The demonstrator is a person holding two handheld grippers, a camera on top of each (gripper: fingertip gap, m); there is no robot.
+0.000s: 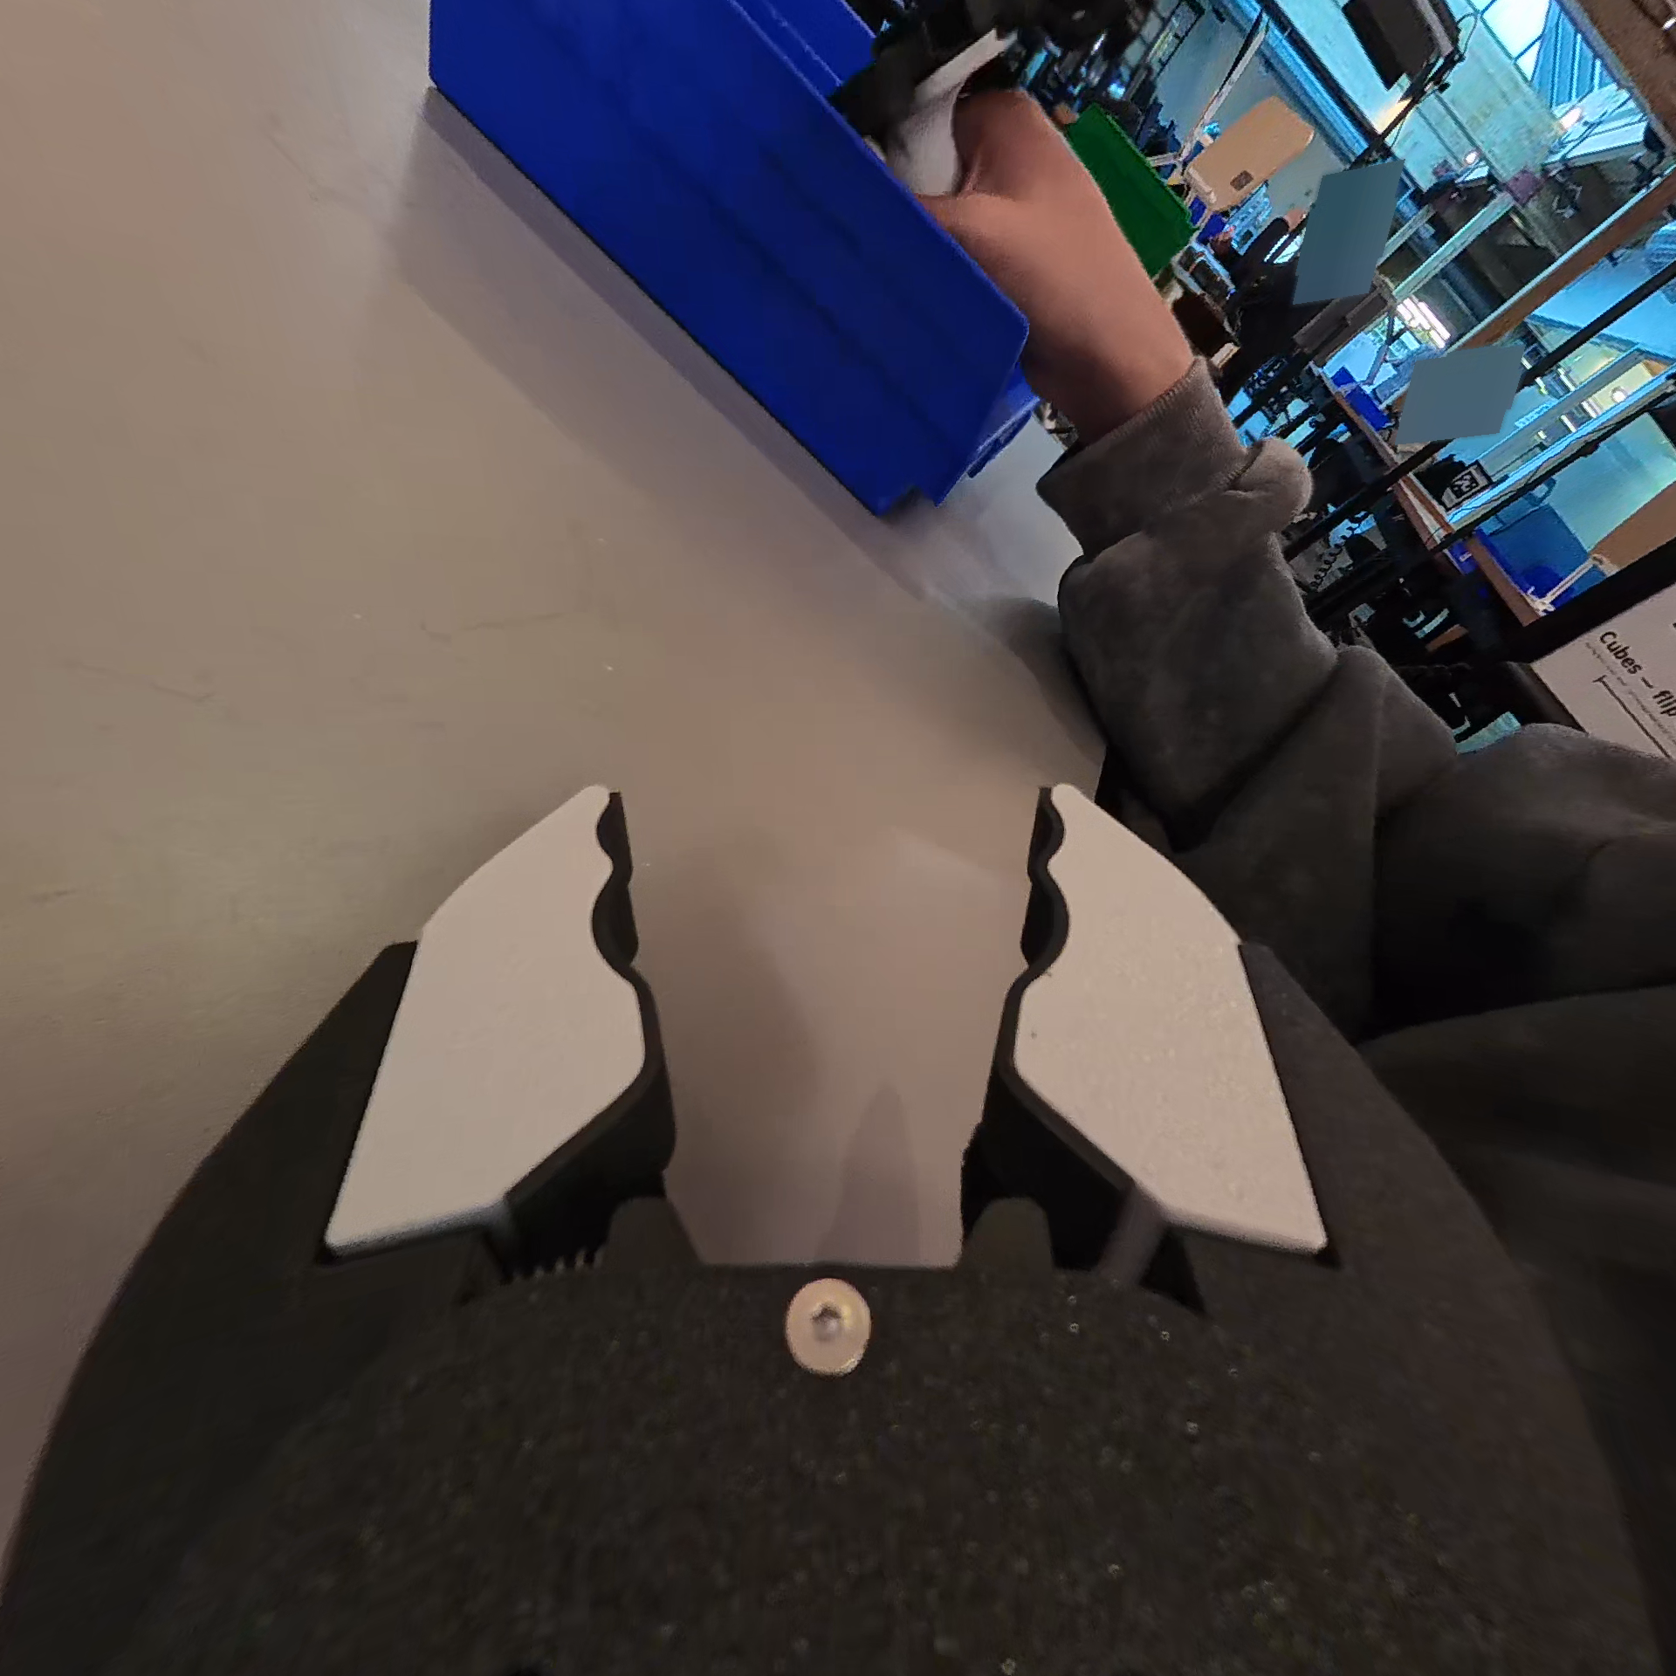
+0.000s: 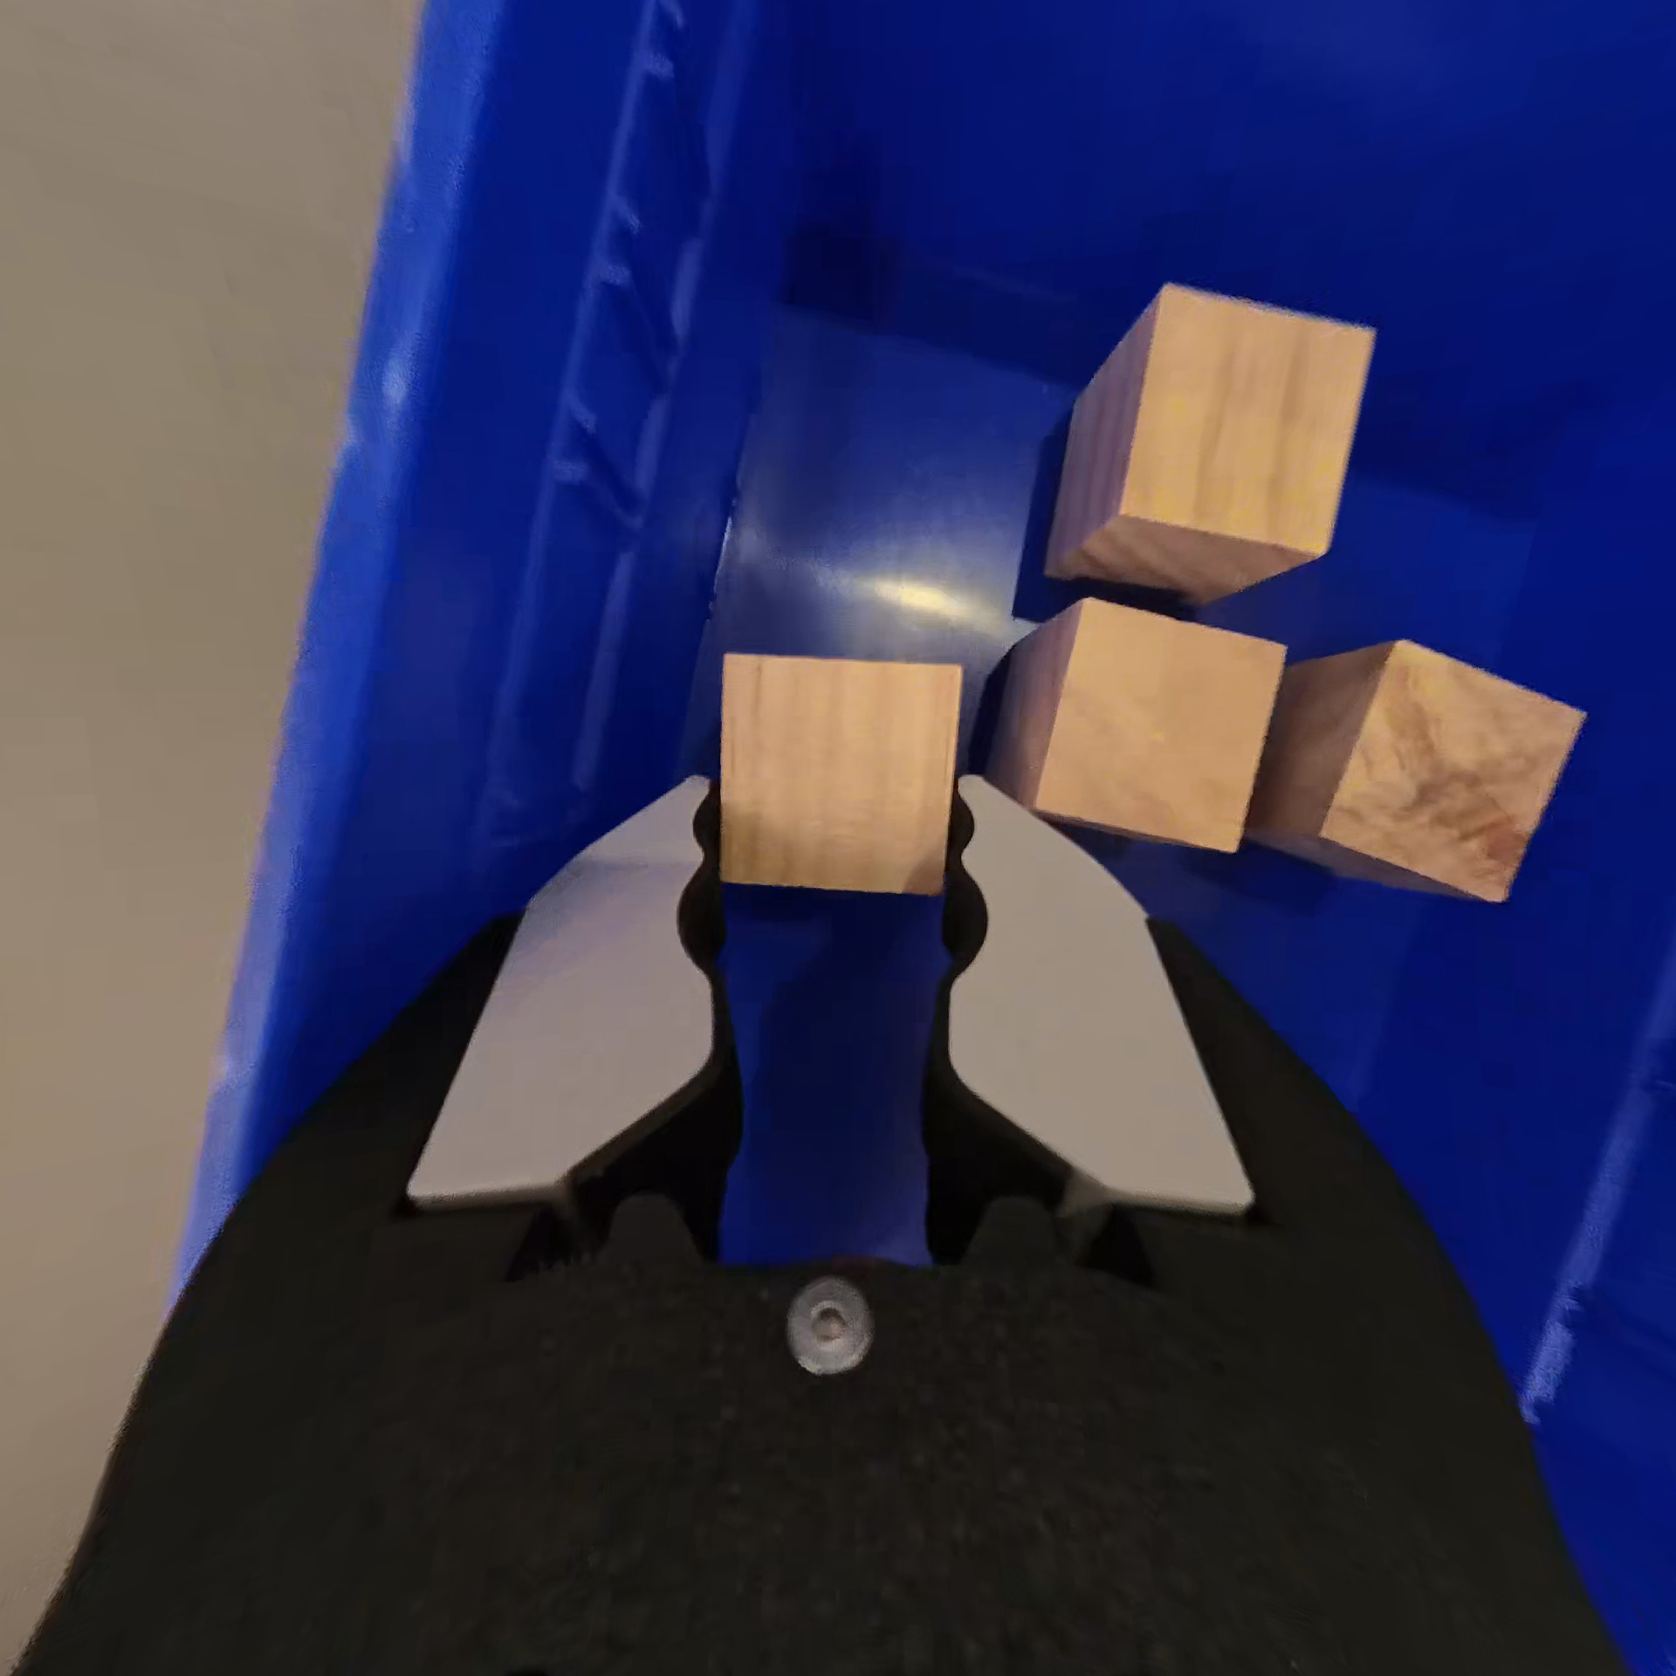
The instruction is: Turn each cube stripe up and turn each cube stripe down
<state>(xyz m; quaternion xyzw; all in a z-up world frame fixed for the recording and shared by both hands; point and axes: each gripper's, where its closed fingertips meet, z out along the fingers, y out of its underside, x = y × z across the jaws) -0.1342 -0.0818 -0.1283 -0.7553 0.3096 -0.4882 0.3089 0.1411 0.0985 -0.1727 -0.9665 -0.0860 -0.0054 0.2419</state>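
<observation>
- Presently over the blue bin point(image 2: 562, 544): right gripper point(image 2: 834, 816) reaching in, fingers narrowed onto the nearest wooden cube point(image 2: 836, 775), one pad on each side face.
- Gripped by the opposing side faces, probably so that a wrist roll can bring another face upward; held at the fingertips only, deep part of the jaws left empty.
- Nearest cube squarely aligned with the fingers, its grain running along the line of the gripper; no long axis to speak of, all edges looking equal.
- No stripe visible on any face shown, so presumably underneath or on a hidden side; cannot tell which.
- Whether lifted clear of the bin floor or resting on it: cannot tell.
- Three more cubes just beside, to the right: far cube point(image 2: 1215, 444), middle cube point(image 2: 1152, 725) and right cube point(image 2: 1424, 771), each turned cornerwise to the gripper, the middle and right ones touching or nearly so; plain faces only on show.
- Elsewhere, left gripper point(image 1: 830, 798) idle above the bare grey table point(image 1: 272, 544), fingers spread wide with nothing between them, likely waiting its turn.
- Seen from that side: blue bin resting on the table, a sleeved arm point(image 1: 1179, 562) reaching over its rim.
</observation>
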